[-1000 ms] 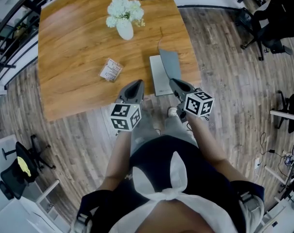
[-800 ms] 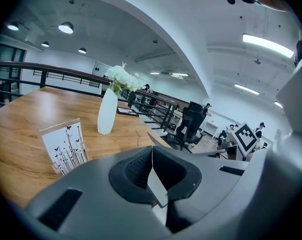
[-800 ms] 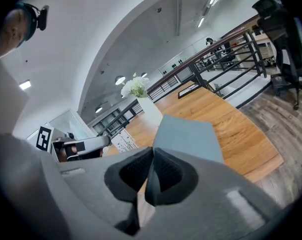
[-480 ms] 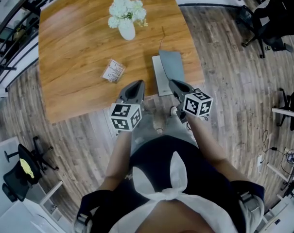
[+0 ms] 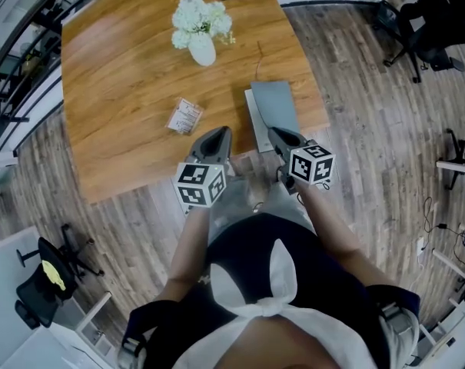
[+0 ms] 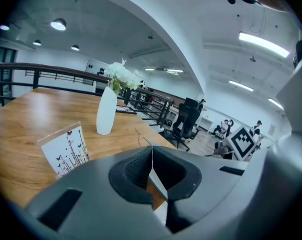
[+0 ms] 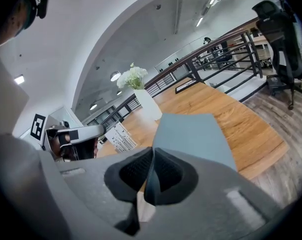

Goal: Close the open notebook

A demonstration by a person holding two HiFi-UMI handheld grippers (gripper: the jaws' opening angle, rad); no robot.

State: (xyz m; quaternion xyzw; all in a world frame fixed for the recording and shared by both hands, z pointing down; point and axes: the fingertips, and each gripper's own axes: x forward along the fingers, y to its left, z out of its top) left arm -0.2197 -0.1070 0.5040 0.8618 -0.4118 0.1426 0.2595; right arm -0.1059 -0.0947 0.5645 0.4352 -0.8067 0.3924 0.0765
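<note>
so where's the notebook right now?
Head view: the notebook lies at the near right corner of the table, just ahead of the right hand-held gripper, with the small card to its left.

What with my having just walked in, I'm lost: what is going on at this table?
A person stands at the near edge of a wooden table with a gripper in each hand. The left gripper and the right gripper are both shut and empty, and point toward the grey-covered notebook near the table's right edge. Neither touches it. A strip of white page shows beside its cover, so it is not yet closed. A white vase of white flowers and a small printed card sit farther off.
</note>
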